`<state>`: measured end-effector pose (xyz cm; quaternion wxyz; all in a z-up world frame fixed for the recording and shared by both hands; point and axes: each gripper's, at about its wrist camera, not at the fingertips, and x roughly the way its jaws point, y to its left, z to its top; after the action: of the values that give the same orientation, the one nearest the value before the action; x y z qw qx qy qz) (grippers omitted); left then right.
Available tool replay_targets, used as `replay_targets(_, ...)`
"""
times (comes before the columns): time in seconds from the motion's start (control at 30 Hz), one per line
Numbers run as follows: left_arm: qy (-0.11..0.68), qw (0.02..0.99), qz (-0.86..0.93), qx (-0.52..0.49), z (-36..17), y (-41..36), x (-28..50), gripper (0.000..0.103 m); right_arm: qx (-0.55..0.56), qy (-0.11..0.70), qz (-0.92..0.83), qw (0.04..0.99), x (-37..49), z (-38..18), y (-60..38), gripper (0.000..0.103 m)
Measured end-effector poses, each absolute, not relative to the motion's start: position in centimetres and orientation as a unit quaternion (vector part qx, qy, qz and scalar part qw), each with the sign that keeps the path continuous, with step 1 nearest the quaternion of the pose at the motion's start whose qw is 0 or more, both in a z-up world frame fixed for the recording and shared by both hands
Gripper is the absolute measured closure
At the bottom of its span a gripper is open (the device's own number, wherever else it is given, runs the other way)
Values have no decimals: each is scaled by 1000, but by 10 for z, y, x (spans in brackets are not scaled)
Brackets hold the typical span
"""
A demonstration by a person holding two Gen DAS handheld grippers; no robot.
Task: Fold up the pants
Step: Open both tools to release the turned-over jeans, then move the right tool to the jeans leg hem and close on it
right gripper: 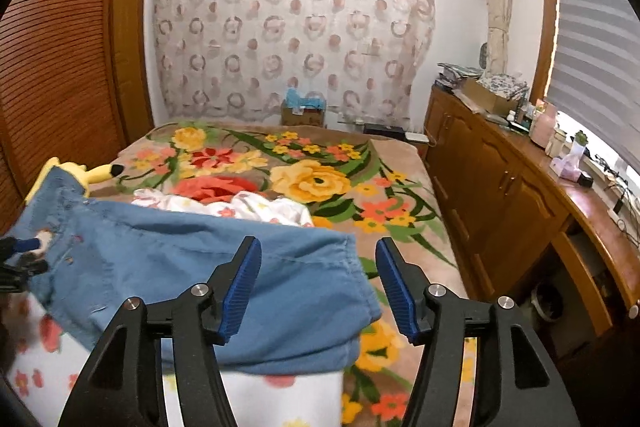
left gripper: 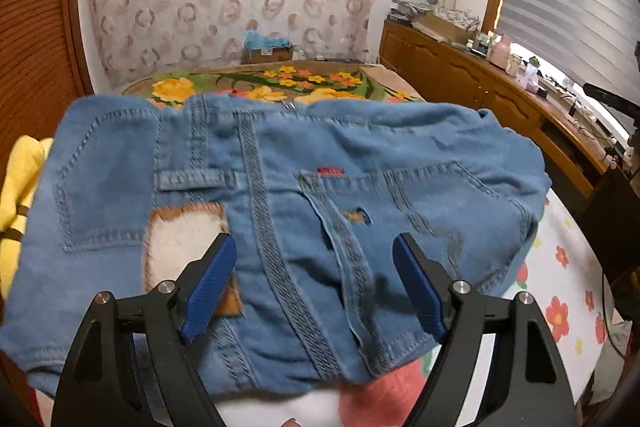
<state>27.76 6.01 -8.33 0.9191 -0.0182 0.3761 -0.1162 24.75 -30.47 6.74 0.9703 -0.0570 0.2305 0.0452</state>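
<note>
Blue denim pants [left gripper: 280, 195] lie folded across the bed, back side up, showing a pocket, a belt loop, a small red tag and a furry white and orange patch [left gripper: 184, 239]. My left gripper [left gripper: 314, 259] hovers just above the seat of the pants, open, with nothing pressed between its blue pads. In the right wrist view the same pants [right gripper: 224, 279] show their plain folded end. My right gripper [right gripper: 318, 279] stands open above that end's right corner, pads apart and off the cloth. The left gripper [right gripper: 24, 255] shows at the far left edge.
The bed carries a flowered blanket [right gripper: 312, 183] and a white flowered sheet [right gripper: 40, 355]. A yellow plush toy [right gripper: 96, 173] lies by the pants at the left. A white and red garment [right gripper: 224, 201] is bunched behind them. A wooden cabinet [right gripper: 520, 211] with clutter runs along the right.
</note>
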Motion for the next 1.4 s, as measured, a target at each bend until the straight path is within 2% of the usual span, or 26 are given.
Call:
replay_targets(0.27,390,912,-123,-24,-102,61,278,22,-49,245,58,966,233,54,-306,38)
replay_targets(0.47,393,913,-110,20,-109,49,278,21,-50,279,69,956,244,35,-305,38)
replay_targets(0.83,398,910,-101,49,-115,41,278,18,-46,338,45,939,308,-2,-323,38)
replay_targets(1.3,401,909,-103,47,-114,40,277,17,54,421,9,906,373,-38,-364,38)
replay_targets(1.4,402,909,-102,49,-113,40,277,17,70,426,10,902,372,-35,-371,35)
